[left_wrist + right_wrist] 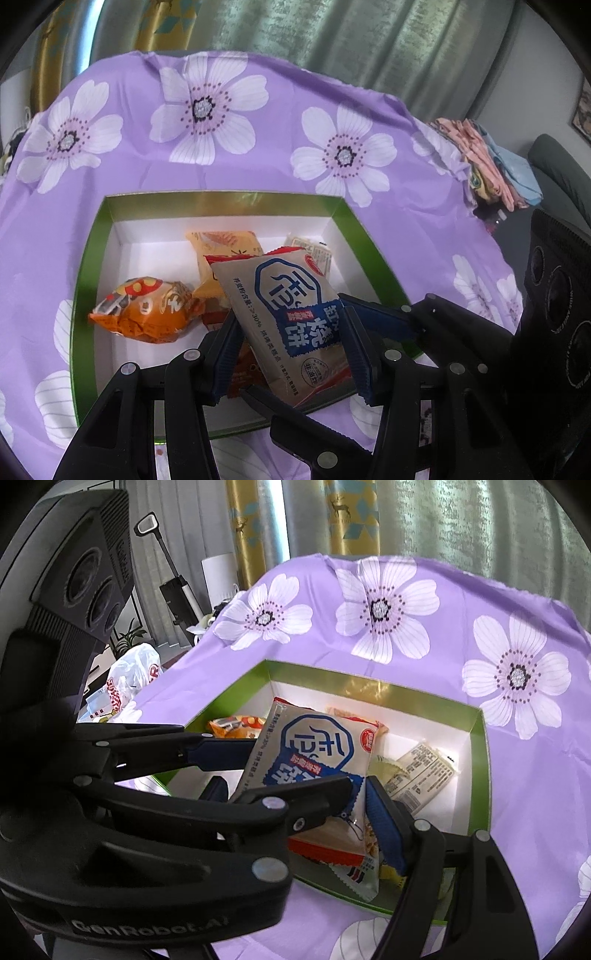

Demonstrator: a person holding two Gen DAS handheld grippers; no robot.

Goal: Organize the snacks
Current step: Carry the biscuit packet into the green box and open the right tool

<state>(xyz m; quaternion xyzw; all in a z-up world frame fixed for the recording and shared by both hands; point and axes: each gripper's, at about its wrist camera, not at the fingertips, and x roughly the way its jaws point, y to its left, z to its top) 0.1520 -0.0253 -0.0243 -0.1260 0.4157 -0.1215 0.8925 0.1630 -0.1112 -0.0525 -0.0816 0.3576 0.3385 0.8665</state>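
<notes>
A beige snack packet with blue print (284,306) hangs over the green-rimmed box (221,197), with red-edged packets stacked under it. My left gripper (290,354) is shut on this bundle, its blue pads pressing both long sides. My right gripper (299,801) crosses it from the right; one of its fingers (373,312) touches the packet's edge. In the right wrist view its right pad lies against the beige packet (321,746) and a white nut packet (369,853). The left gripper's body hides most of its other finger.
In the box (369,686) lie an orange packet (147,310), a yellow packet (221,243) and a white labelled packet (421,771). A purple flowered cloth (258,155) covers the table. Folded cloths (491,162) sit at its right edge. A white plastic bag (129,679) lies beyond the left edge.
</notes>
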